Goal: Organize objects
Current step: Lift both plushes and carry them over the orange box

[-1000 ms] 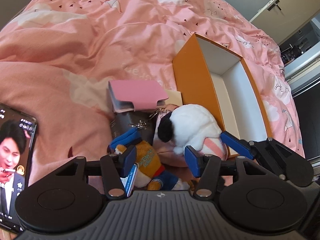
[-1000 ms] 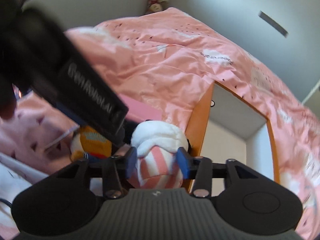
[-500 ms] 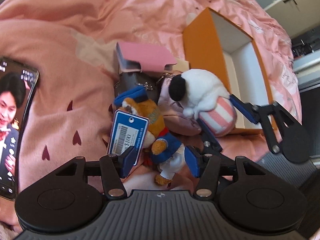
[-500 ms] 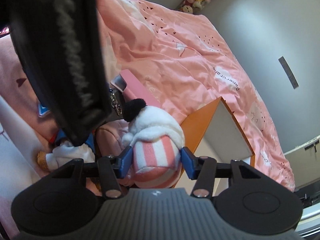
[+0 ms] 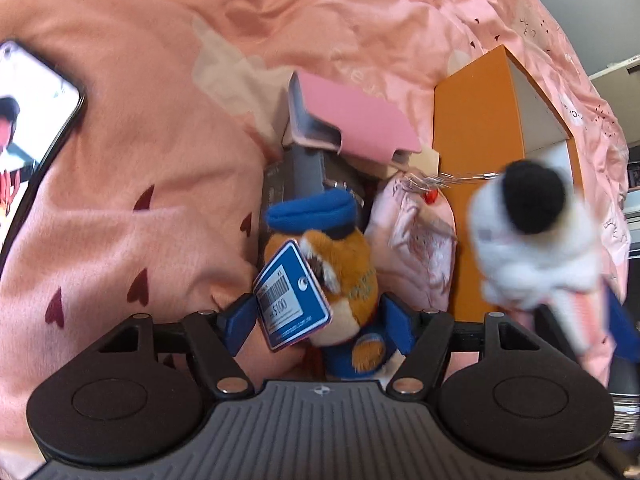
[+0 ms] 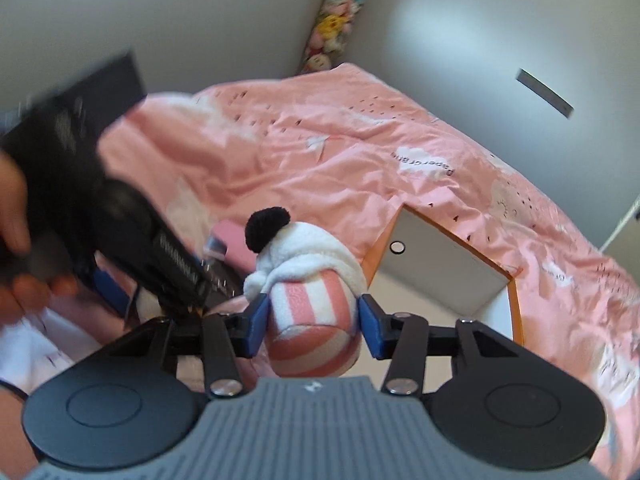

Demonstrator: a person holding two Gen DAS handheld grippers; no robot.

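Observation:
An orange plush toy [image 5: 344, 264] with a blue cap and a blue price tag lies on the pink quilt. It sits between the fingers of my left gripper [image 5: 318, 324], whose jaws are opening and do not press on it. My right gripper [image 6: 313, 320] has its jaws closing on a white plush [image 6: 312, 280] with a pink-striped body and a black pompom, and holds it off the bed. In the left wrist view that white plush [image 5: 532, 240] hangs blurred beside the open orange box [image 5: 468, 120]. The same orange box [image 6: 514, 312] lies just beyond it in the right wrist view.
A pink card holder [image 5: 352, 120] rests on a dark box [image 5: 304, 176], with a pink pouch [image 5: 416, 248] and key ring beside them. A lit phone [image 5: 36, 112] lies at the far left. A hand [image 6: 12, 208] holds the left gripper's black body [image 6: 120, 208].
My left gripper sank over the orange plush and its jaws spread wider. My right gripper lifted the striped plush off the pile, up and to the right, nearer the box.

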